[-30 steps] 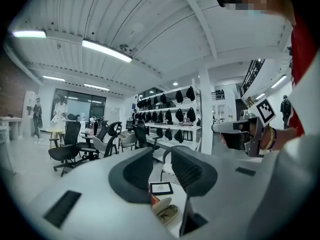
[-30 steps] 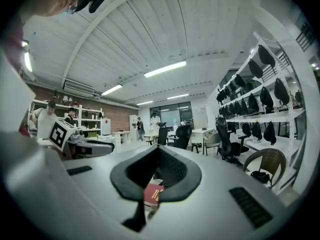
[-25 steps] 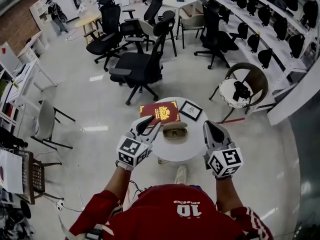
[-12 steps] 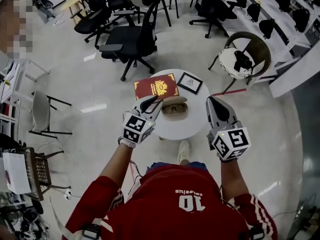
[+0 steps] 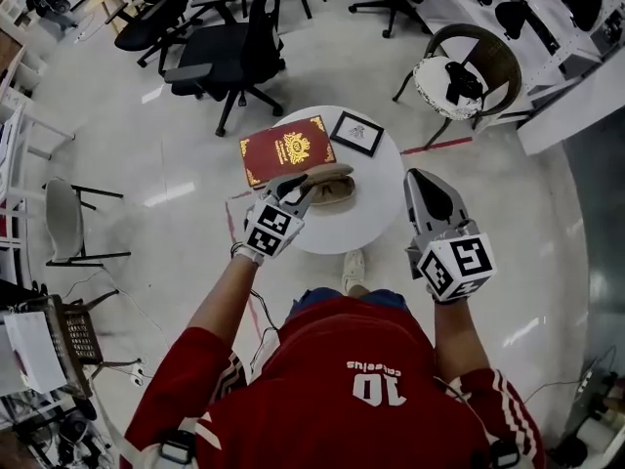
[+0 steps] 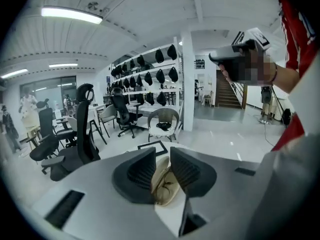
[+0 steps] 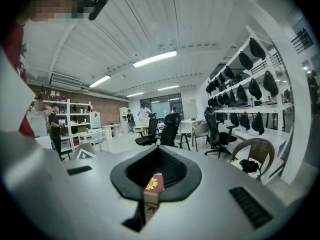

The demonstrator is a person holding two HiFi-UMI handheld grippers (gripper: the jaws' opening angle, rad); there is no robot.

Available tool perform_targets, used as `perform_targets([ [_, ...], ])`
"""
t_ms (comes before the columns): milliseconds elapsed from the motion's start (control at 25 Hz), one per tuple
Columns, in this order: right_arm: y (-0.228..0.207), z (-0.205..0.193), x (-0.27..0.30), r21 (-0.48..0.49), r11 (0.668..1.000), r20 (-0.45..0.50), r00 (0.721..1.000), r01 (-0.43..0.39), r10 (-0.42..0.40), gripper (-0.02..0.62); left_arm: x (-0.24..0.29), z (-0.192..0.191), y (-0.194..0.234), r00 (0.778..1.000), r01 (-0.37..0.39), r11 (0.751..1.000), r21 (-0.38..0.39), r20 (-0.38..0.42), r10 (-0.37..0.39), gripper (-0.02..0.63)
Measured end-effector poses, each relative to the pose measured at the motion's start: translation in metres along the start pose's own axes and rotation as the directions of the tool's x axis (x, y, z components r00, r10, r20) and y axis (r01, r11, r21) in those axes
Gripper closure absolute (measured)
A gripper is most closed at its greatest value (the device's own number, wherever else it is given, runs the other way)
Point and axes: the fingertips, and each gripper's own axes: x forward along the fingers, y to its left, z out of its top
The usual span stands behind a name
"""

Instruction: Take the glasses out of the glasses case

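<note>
We note a round white table (image 5: 381,225) on a glossy pale floor among black office chairs (image 5: 220,62). The tan glasses case (image 5: 332,186) lies mid-table beside a red book (image 5: 288,151); its gold crest is illegible. The left gripper (image 5: 305,191) hides the case's end. Its jaws stand apart and have just been closing, with the case between them; contact is unclear. The right gripper (image 5: 426,179) has its jaws together, empty.

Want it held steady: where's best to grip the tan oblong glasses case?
Probably across the narrow width of the tan oblong glasses case, at its left end, from the left: it lies flat, lengthwise left-right in the head view.
</note>
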Motion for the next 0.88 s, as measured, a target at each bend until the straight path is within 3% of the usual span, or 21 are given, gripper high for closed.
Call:
perform_targets([
  [240,-0.012,-0.012,0.002,0.015,1.0,-0.029,0.999,0.021,-0.021,0.58,0.043,-0.047,-0.006,0.99,0.056,0.996,0.067,-0.13,-0.047,0.512],
  [480,-0.024,-0.023,0.003,0.026,0.999,-0.05,0.998,0.023,-0.022,0.58,0.077,-0.094,-0.008,0.961,0.077,0.995,0.068,-0.271,-0.055,0.512],
  [680,-0.029,-0.038,0.004,0.043,0.999,-0.068,0.998,0.009,-0.006,0.58,0.099,-0.122,-0.003,0.939,0.05,0.996,0.078,-0.343,-0.02,0.512],
  [880,-0.029,-0.051,0.007,0.047,0.999,-0.09,0.996,-0.017,0.021,0.58,0.119,-0.137,-0.003,0.919,0.044,0.984,0.175,-0.392,0.029,0.512],
])
